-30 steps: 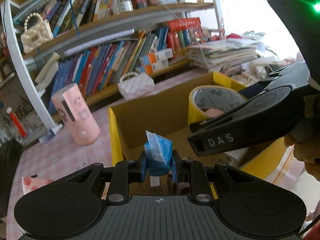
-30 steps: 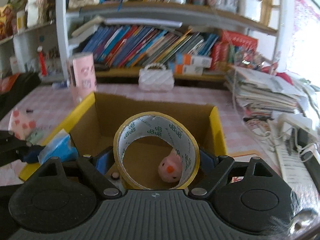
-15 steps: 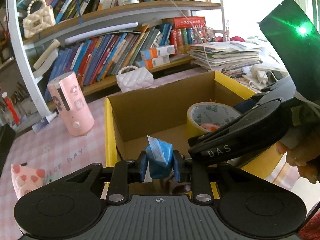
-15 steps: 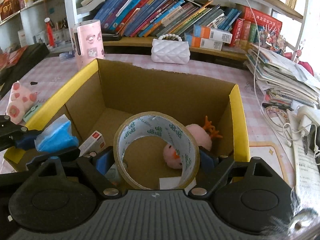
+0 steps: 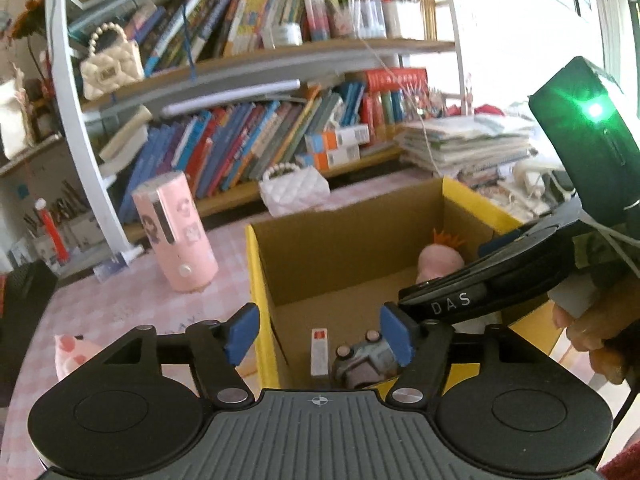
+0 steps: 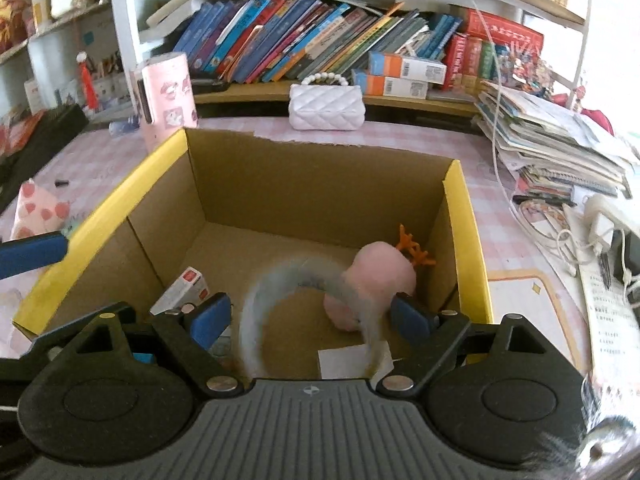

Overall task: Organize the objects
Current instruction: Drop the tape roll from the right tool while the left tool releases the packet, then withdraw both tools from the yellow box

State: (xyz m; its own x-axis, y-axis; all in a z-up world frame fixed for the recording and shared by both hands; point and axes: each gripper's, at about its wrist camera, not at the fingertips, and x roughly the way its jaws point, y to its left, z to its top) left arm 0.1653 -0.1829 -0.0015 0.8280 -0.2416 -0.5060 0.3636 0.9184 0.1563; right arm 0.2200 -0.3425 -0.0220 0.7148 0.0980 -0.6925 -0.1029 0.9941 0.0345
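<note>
Both my grippers, left (image 5: pixel 318 338) and right (image 6: pixel 310 318), gape empty over the yellow-rimmed cardboard box (image 6: pixel 460 216); the left's jaws just opened; blurred, dropping tape roll (image 6: pixel 308 312) may bounce onto the pink plush (image 6: pixel 372 284).

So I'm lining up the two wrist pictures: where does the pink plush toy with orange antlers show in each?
Left wrist: pink plush toy right of centre, inside the cardboard box, partly behind the right gripper.
Right wrist: lower centre-right, behind blurred tape.
Shared landmark: white quilted purse.

Both wrist cameras look down, close, into the cardboard box (image 5: pixel 344 236).
</note>
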